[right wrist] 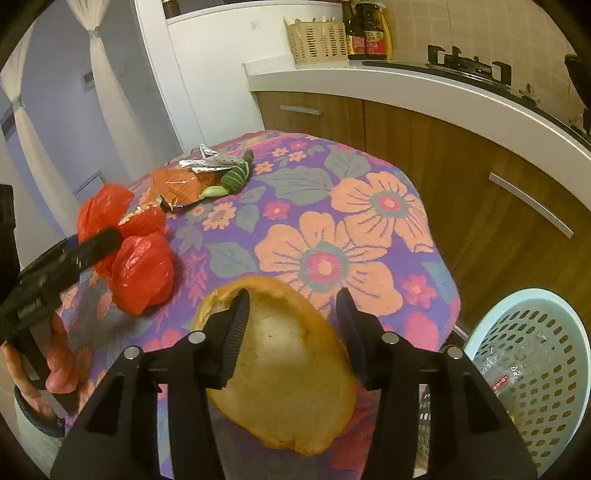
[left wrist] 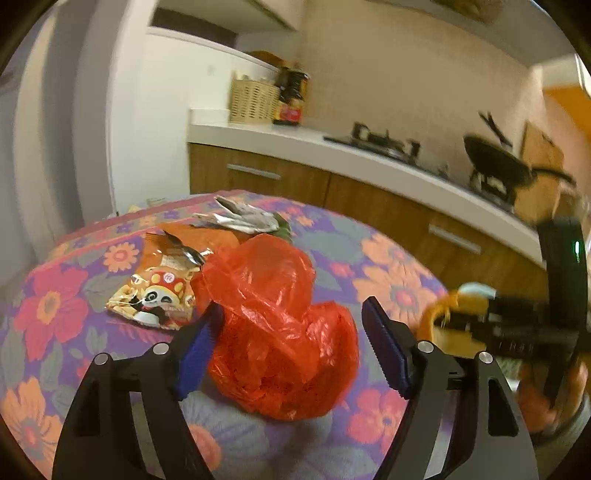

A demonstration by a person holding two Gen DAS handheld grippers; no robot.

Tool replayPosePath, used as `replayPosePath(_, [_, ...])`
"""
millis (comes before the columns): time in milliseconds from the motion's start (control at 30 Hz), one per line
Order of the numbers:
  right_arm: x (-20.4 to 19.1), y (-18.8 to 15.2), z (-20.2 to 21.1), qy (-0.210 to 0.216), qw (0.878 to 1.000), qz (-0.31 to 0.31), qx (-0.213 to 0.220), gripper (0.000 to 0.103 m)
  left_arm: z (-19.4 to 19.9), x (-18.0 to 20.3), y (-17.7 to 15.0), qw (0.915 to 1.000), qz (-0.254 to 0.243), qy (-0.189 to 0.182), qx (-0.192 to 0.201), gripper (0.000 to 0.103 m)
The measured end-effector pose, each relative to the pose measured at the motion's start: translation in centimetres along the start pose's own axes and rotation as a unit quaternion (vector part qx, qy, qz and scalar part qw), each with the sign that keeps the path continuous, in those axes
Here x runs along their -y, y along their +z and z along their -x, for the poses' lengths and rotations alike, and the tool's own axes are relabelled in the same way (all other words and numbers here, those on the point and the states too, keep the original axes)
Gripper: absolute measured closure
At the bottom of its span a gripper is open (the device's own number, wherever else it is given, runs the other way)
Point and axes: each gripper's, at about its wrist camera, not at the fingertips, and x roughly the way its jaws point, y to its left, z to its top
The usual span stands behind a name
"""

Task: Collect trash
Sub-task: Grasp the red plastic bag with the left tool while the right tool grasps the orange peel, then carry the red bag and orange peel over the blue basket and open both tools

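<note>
1. Two grippers work over a round table [right wrist: 369, 177] under a flowered cloth, each held in a person's hand.
2. Left gripper [left wrist: 291, 339]: its jaws stand wide apart, released. A crumpled red plastic bag [left wrist: 280, 332] lies on the cloth between the blue-padded fingers [left wrist: 388, 350]. The left pad sits right at the bag's edge, though whether it touches I cannot tell; the right pad is clear of it.
3. Just beyond the left finger lies a snack wrapper [left wrist: 155, 295] printed with a panda. Farther out past the fingertips lies a crumpled silver wrapper [left wrist: 240, 218] with something green beside it.
4. Right gripper [right wrist: 291, 314]: its jaws are partly open. A curved piece of pale yellow peel [right wrist: 288, 369] sits between the fingers [right wrist: 232, 332]. The left finger lies against the inner side of the peel's rim; the right finger stands at the outer side, and contact there cannot be told, so a firm grasp is not certain.
5. To the right of the right finger and lower, beside the table, stands a light blue perforated basket [right wrist: 535, 369] with a clear wrapper inside.
6. Left of the right gripper's fingers, the red bag shows again on the cloth, with the left gripper's black fingers reaching in at it.
7. Well beyond both grippers runs a kitchen counter [right wrist: 424, 85] with a wicker basket [right wrist: 317, 40], sauce bottles [right wrist: 365, 33] and a gas stove [right wrist: 469, 62].
</note>
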Motion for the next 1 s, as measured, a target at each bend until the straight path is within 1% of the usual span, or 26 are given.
replayPosePath(67, [0.3, 0.0, 0.1, 0.010, 1.000, -0.005, -0.001, 0.054, -0.1, 0.8, -0.2, 0.9996, -0.028, 0.005, -0.009, 0.027])
replayPosePath(100, [0.4, -0.1, 0.2, 0.016, 1.000, -0.007, -0.001, 0.053, -0.1, 1.1, -0.3, 0.9992, -0.037, 0.005, -0.012, 0.025])
replayPosePath(133, [0.6, -0.2, 0.4, 0.018, 1.000, -0.007, 0.000, 0.050, -0.3, 1.6, -0.5, 0.9982, -0.054, -0.001, -0.026, 0.022])
replayPosePath(167, [0.8, -0.3, 0.5, 0.020, 1.000, -0.008, 0.001, 0.044, -0.3, 2.0, -0.7, 0.9974, -0.065, 0.000, -0.031, 0.022])
replayPosePath(233, [1.2, -0.6, 0.6, 0.025, 1.000, -0.009, -0.001, 0.038, -0.8, 3.0, -1.3, 0.9943, -0.096, 0.012, -0.045, 0.018])
replayPosePath(300, [1.5, -0.8, 0.6, 0.034, 0.999, -0.010, -0.005, 0.035, -1.4, 3.8, -2.1, 0.9899, -0.124, 0.032, -0.061, 0.018])
replayPosePath(333, [1.7, -1.1, 0.6, 0.037, 0.999, -0.009, -0.009, 0.032, -1.8, 4.0, -2.2, 0.9883, -0.129, 0.040, -0.071, 0.018])
replayPosePath(367, [1.8, -1.2, 0.6, 0.038, 0.999, -0.006, -0.011, 0.030, -2.1, 3.9, -2.3, 0.9869, -0.130, 0.053, -0.079, 0.018])
replayPosePath(400, [1.8, -1.4, 0.5, 0.041, 0.999, -0.002, -0.014, 0.030, -2.2, 3.9, -2.3, 0.9867, -0.128, 0.058, -0.082, 0.019])
replayPosePath(433, [1.8, -1.6, 0.6, 0.044, 0.999, 0.000, -0.015, 0.029, -2.3, 3.6, -2.3, 0.9871, -0.121, 0.061, -0.086, 0.026])
replayPosePath(533, [1.5, -2.0, 0.4, 0.049, 0.999, 0.010, -0.020, 0.025, -2.5, 2.4, -1.9, 0.9897, -0.094, 0.060, -0.090, 0.045])
replayPosePath(567, [1.2, -2.1, 0.5, 0.048, 0.999, 0.015, -0.019, 0.024, -2.4, 2.1, -1.9, 0.9910, -0.086, 0.054, -0.087, 0.048])
replayPosePath(633, [0.6, -2.3, 0.5, 0.042, 0.999, 0.030, -0.018, 0.020, -2.2, 1.6, -1.8, 0.9930, -0.072, 0.048, -0.081, 0.059])
replayPosePath(700, [-0.2, -2.5, 0.7, 0.035, 0.998, 0.049, -0.013, 0.016, -2.0, 1.0, -1.7, 0.9948, -0.053, 0.041, -0.076, 0.062])
replayPosePath(767, [-0.9, -2.6, 0.8, 0.022, 0.998, 0.063, -0.014, 0.011, -2.0, 0.7, -1.7, 0.9956, -0.043, 0.034, -0.076, 0.063])
replayPosePath(833, [-1.8, -2.7, 0.6, -0.002, 0.996, 0.084, -0.017, 0.011, -2.0, 0.6, -1.6, 0.9960, -0.040, 0.027, -0.075, 0.063])
replayPosePath(933, [-3.6, -2.7, 0.1, -0.041, 0.991, 0.124, -0.016, 0.010, -2.1, 0.8, -1.6, 0.9959, -0.043, 0.027, -0.075, 0.063])
replayPosePath(967, [-4.0, -2.7, -0.1, -0.056, 0.989, 0.135, -0.017, 0.010, -2.0, 0.8, -1.6, 0.9959, -0.042, 0.026, -0.075, 0.063])
replayPosePath(1000, [-4.6, -2.7, -0.5, -0.081, 0.985, 0.151, -0.019, 0.010, -2.0, 0.8, -1.6, 0.9961, -0.040, 0.025, -0.075, 0.063])
